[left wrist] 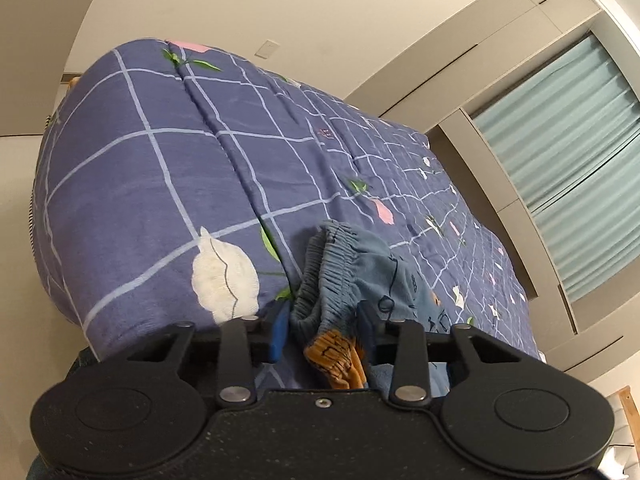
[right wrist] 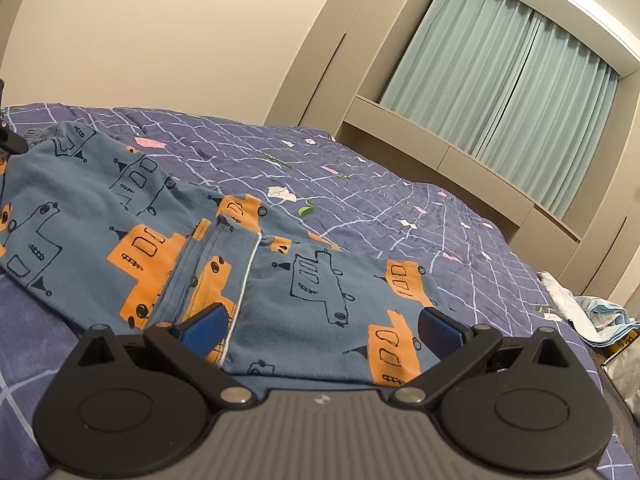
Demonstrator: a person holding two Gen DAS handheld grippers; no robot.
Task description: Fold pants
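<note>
Small blue pants (right wrist: 168, 216) with orange and outlined truck prints lie on the purple checked quilt (right wrist: 400, 200), legs spread toward the right wrist view's front. My right gripper (right wrist: 320, 328) is open, its blue pads on either side of a pant leg end. In the left wrist view the elastic waistband (left wrist: 336, 268) bunches up between my left gripper's (left wrist: 324, 330) blue pads (left wrist: 280, 332), which stand partly closed around the waist fabric. The left gripper's tip also shows in the right wrist view (right wrist: 12, 142) at the waist.
The quilt (left wrist: 160, 160) covers the whole bed. Beige walls, cabinets and a green curtain (right wrist: 500, 68) stand beyond the bed. A crumpled light cloth (right wrist: 592, 312) lies at the bed's right edge.
</note>
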